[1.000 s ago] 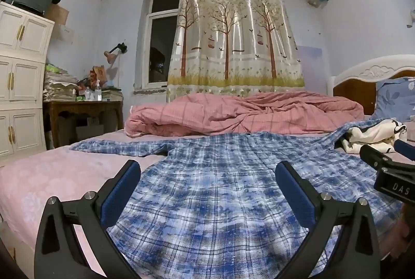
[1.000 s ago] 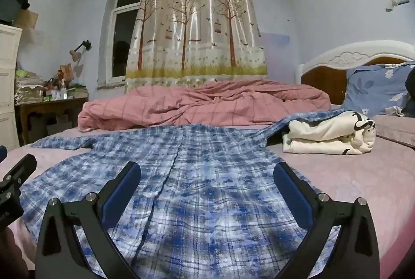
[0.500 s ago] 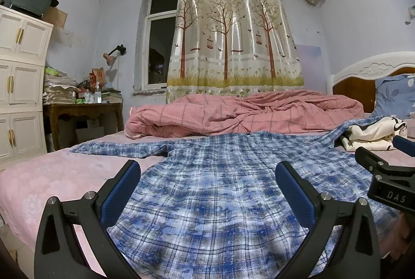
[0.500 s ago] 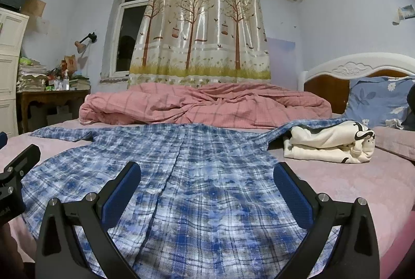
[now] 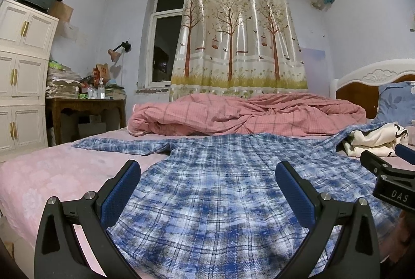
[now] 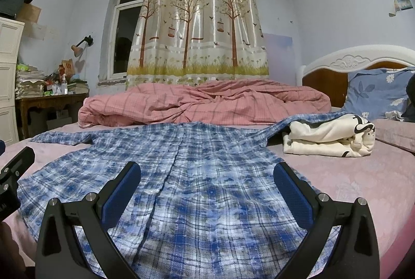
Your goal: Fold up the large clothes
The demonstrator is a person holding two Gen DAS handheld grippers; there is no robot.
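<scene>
Pink bed [image 6: 363,175] bears plaid shirt [image 6: 207,175] under both spread, empty tongs [image 5: 207,190] [image 6: 207,188].

Pink checked quilt [image 5: 243,114] bunched along far bedside; folded cream garment [image 6: 329,136] near blue floral pillow [image 6: 376,92]; tree-print curtain [image 5: 238,32] over window; cluttered desk [image 5: 85,107], possibly stacked papers.

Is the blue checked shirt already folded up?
No, the shirt lies spread flat on the bed, sleeves out to both sides.
</scene>
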